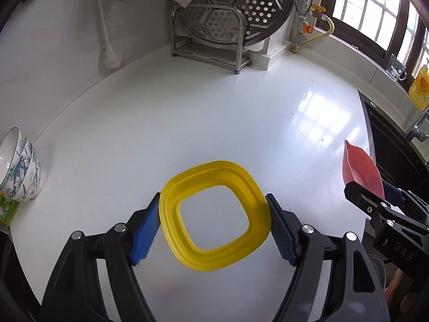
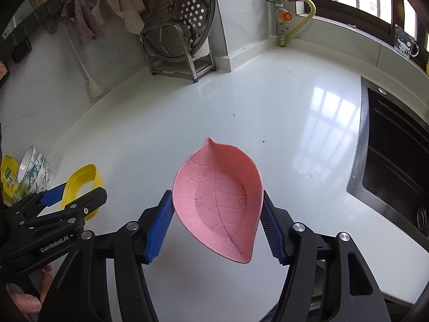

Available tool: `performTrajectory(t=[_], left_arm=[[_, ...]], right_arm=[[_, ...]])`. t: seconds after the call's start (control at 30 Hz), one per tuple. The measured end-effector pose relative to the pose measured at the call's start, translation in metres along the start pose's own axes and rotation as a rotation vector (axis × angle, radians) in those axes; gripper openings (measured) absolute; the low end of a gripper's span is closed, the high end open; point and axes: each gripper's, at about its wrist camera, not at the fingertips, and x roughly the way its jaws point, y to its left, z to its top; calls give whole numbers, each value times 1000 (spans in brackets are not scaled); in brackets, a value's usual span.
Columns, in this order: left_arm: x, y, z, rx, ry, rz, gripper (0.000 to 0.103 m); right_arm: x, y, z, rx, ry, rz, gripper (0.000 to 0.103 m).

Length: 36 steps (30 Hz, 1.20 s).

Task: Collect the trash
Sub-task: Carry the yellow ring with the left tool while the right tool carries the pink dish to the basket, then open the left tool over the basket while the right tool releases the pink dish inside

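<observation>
In the left wrist view my left gripper point(image 1: 214, 228) is shut on a yellow square ring-shaped frame point(image 1: 214, 257), its blue pads pressing both sides, lifted above the white counter point(image 1: 214, 123). The right wrist view shows my right gripper point(image 2: 217, 222) shut on a pink leaf-shaped dish point(image 2: 217, 201), also held above the counter point(image 2: 241, 107). The dish is empty. The left gripper point(image 2: 53, 206) with the yellow frame point(image 2: 83, 179) appears at the left of the right wrist view. At the right edge of the left wrist view are the pink dish point(image 1: 362, 166) and the right gripper's black body.
A metal rack with a perforated steamer plate point(image 1: 228, 26) stands at the back wall. Stacked patterned bowls point(image 1: 21, 169) and a green packet point(image 2: 8, 179) sit at the counter's left edge. A dark sink point(image 2: 396, 155) lies to the right. A white brush point(image 2: 93, 86) hangs on the wall.
</observation>
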Motion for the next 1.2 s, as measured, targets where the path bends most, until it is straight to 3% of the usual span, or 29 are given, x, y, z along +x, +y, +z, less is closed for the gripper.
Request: performTrajectory(t=[0.2, 0.33, 0.6, 0.87, 1.2], left_arm=[[-49, -43, -35, 59, 3, -41, 73], [-74, -80, -62, 108, 5, -87, 73], [-96, -166, -122, 209, 60, -178, 73], [-101, -229, -164, 292, 118, -219, 73], [-111, -238, -171, 263, 149, -199, 76]], right_arm=[[-62, -34, -46, 17, 15, 1, 61], [-100, -70, -87, 50, 36, -44, 61], [-155, -146, -162, 186, 93, -103, 61], [-154, -180, -207, 224, 176, -87, 61], [-152, -177, -204, 167, 200, -41, 61]])
